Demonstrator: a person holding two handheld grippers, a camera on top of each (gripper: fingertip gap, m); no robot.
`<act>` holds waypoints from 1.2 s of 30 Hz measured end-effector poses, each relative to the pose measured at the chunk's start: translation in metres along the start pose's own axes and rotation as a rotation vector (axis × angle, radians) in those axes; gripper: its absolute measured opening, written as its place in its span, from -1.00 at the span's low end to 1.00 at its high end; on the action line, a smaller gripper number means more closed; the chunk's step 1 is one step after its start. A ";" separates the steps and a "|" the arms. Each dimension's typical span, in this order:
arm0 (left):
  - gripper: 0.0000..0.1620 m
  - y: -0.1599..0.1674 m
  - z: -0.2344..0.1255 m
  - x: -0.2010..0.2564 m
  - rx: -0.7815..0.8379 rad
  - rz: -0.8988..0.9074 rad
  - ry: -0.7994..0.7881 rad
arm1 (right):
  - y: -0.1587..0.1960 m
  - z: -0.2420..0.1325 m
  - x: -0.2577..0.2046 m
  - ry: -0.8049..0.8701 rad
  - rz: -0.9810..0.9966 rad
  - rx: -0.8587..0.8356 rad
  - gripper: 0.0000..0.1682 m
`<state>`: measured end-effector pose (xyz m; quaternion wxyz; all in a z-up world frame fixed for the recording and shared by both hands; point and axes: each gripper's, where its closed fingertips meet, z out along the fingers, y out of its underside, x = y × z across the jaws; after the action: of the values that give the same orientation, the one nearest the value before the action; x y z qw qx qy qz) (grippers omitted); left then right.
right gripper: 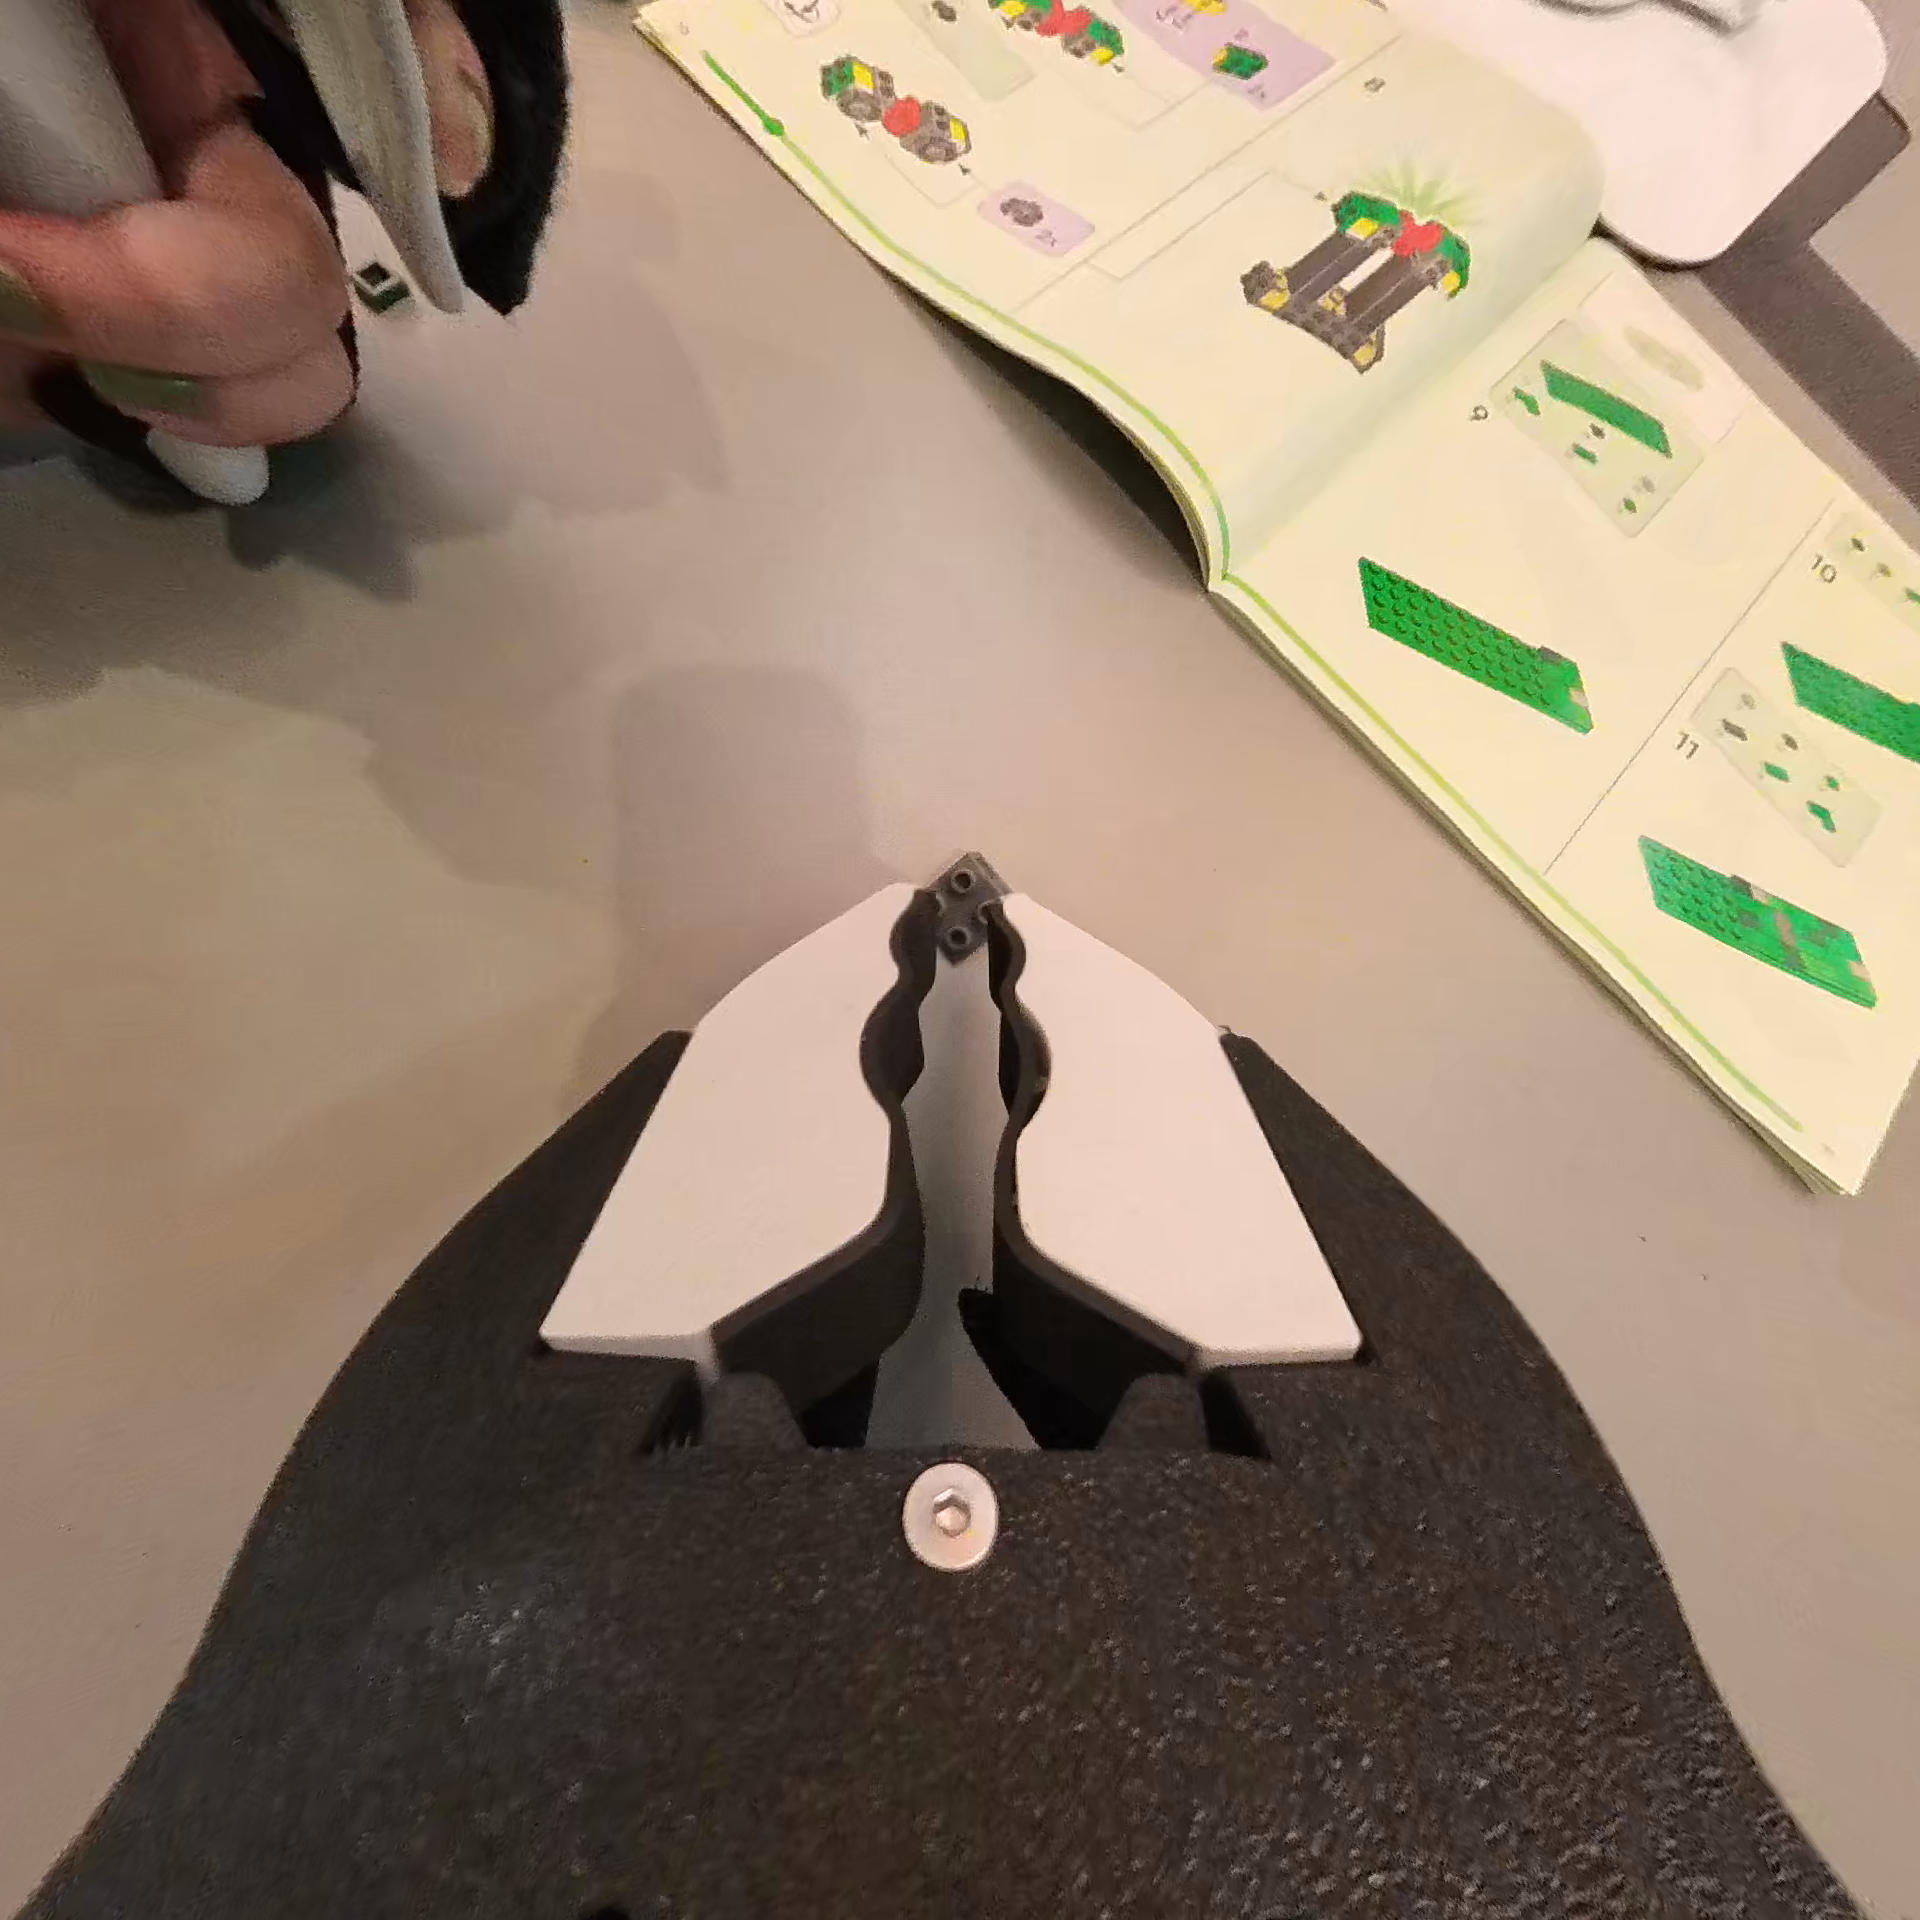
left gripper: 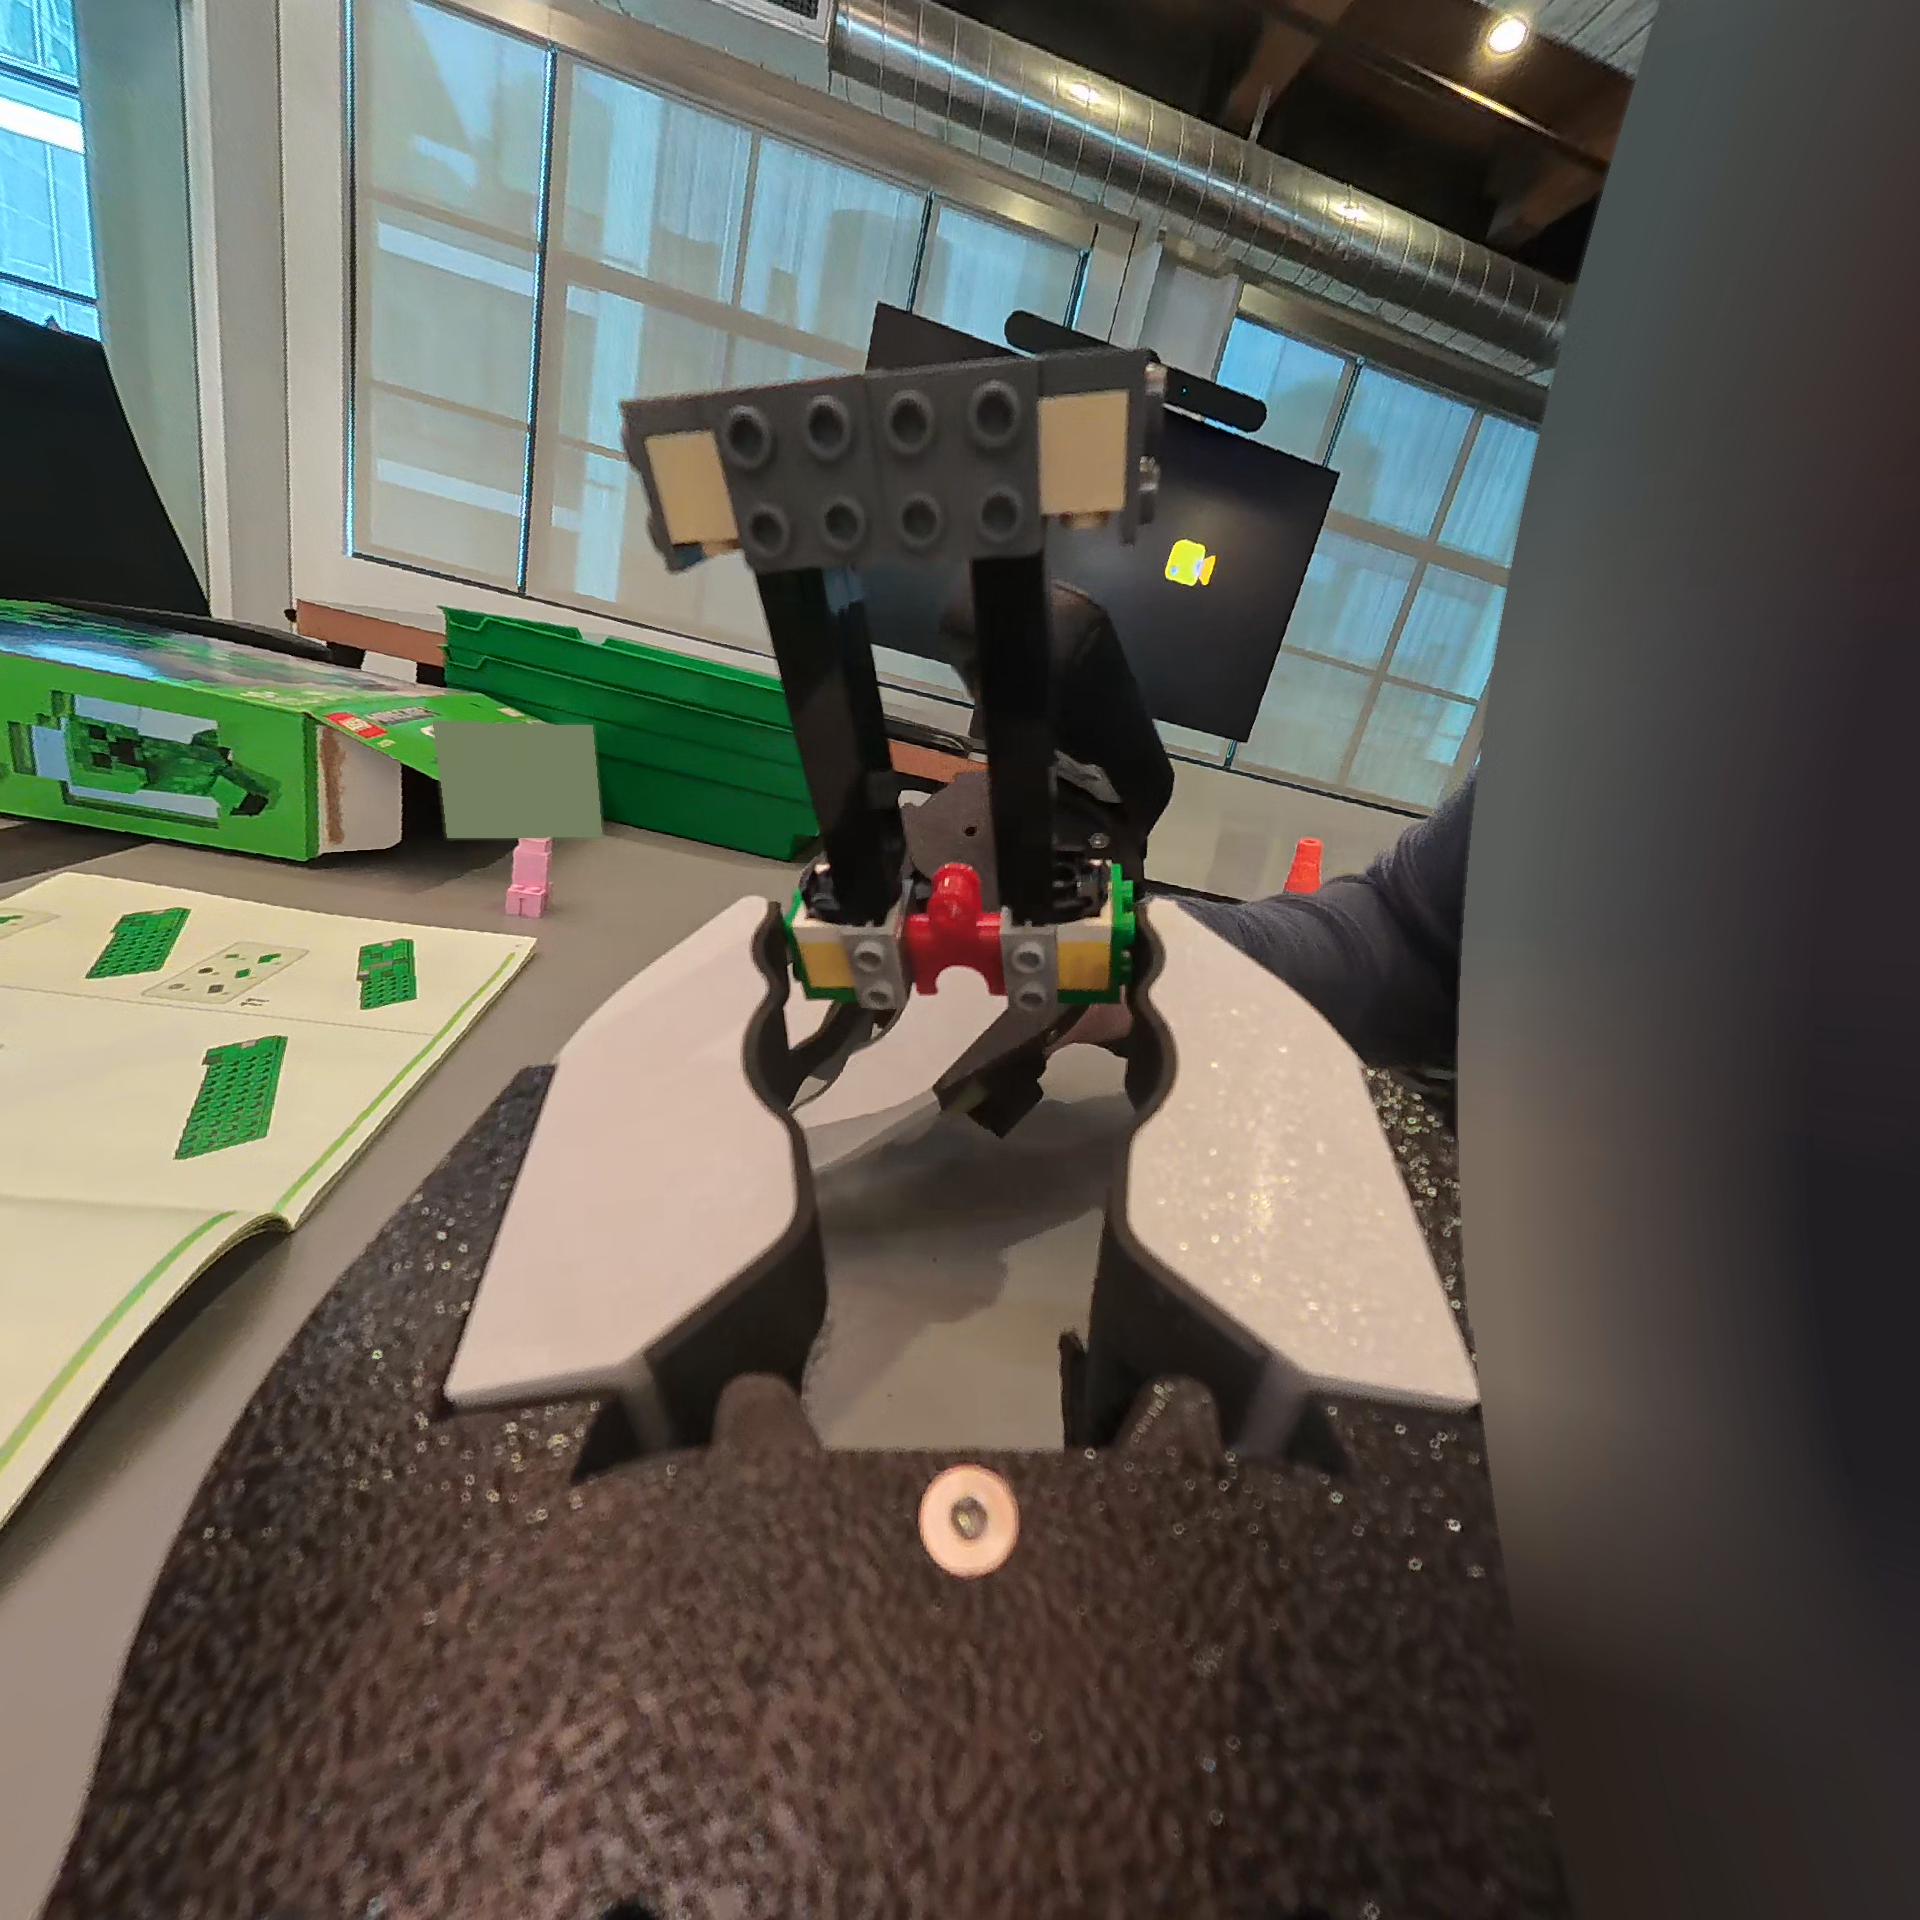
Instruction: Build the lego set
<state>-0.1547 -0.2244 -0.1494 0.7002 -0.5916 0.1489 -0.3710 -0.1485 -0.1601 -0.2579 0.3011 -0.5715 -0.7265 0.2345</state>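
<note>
My left gripper (left gripper: pixel 956 961) is shut on a lego assembly (left gripper: pixel 951 951) and holds it above the table. The held end has green, yellow, grey and red pieces. Two black pillars (left gripper: pixel 1013 727) rise from it to a dark grey studded plate (left gripper: pixel 894 457) with tan tiles at both ends. My right gripper (right gripper: pixel 961 909) is shut on a small dark grey studded plate (right gripper: pixel 963 906), just above the grey table (right gripper: pixel 520 831). The left gripper's body and the hand holding it (right gripper: pixel 187 260) show at the right wrist view's upper left.
An open instruction booklet lies on the table (left gripper: pixel 208 1039) (right gripper: pixel 1455 520). A green lego box (left gripper: pixel 177 758), stacked green trays (left gripper: pixel 675 727) and a small pink figure (left gripper: pixel 530 878) stand behind. A red cone (left gripper: pixel 1304 862) and a person's sleeve (left gripper: pixel 1351 966) are at right. A white tray (right gripper: pixel 1714 125) lies beyond the booklet. My hands' fingertips stand some 12 cm from each other.
</note>
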 end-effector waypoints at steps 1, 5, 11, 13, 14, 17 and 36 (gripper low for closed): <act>-0.23 0.000 0.000 0.000 0.000 0.001 -0.001 | 0.001 0.001 0.000 -0.004 0.011 -0.008 -0.89; -0.24 0.000 0.000 0.000 0.001 0.001 -0.001 | 0.005 -0.003 0.009 0.037 0.004 -0.037 -0.91; -0.23 0.000 0.000 0.000 0.002 0.001 -0.001 | 0.017 0.002 0.027 0.041 -0.003 -0.064 -1.00; -0.23 0.000 0.000 0.000 0.002 0.001 -0.002 | 0.021 0.007 0.024 -0.003 0.018 -0.081 -1.00; -0.23 0.000 0.000 0.000 0.002 0.001 -0.002 | 0.022 0.009 0.022 -0.018 0.027 -0.084 -1.00; -0.23 0.000 0.000 -0.001 0.003 0.000 -0.002 | 0.014 0.010 0.004 -0.131 0.043 -0.042 -1.00; -0.23 -0.005 -0.005 -0.004 0.024 -0.003 -0.014 | 0.008 0.013 -0.015 -0.250 -0.144 -0.111 -1.00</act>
<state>-0.1621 -0.2257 -0.1471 0.7078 -0.5858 0.1384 -0.3697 -0.1495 -0.1727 -0.2756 0.1920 -0.5003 -0.8092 0.2410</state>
